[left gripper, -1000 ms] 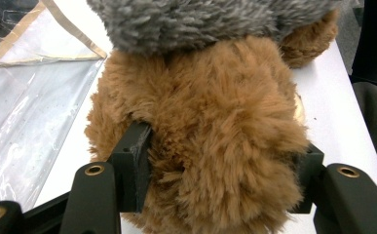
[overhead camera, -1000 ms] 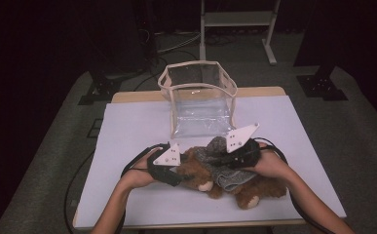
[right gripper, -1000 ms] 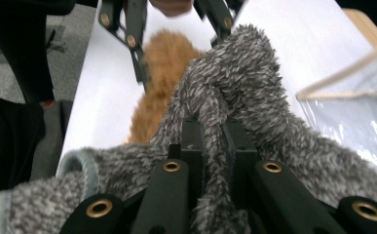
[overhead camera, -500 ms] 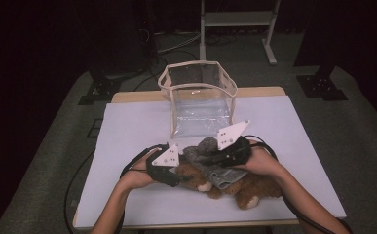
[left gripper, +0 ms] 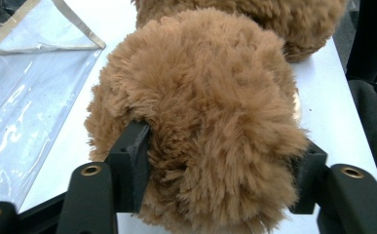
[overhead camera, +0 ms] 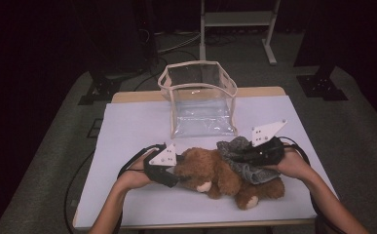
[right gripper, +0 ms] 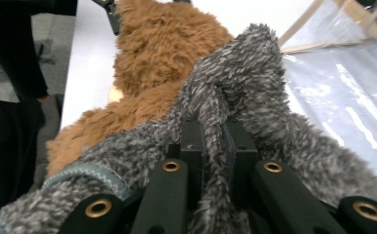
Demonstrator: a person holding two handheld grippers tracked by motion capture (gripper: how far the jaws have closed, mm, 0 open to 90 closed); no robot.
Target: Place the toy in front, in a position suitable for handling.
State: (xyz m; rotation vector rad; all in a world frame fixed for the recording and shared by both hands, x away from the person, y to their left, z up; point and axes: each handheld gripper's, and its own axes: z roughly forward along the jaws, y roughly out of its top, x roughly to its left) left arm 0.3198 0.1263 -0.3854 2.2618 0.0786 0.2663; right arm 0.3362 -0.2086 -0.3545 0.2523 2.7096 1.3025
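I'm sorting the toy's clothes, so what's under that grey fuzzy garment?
The brown teddy bear lies under the grey garment, which drapes over its lower body. How much of the bear's back it covers is hidden.

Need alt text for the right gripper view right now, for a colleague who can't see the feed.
The right gripper is clamped shut on a fold of fuzzy grey garment draped over a brown teddy bear lying on the white table. A clear plastic bag lies at right.
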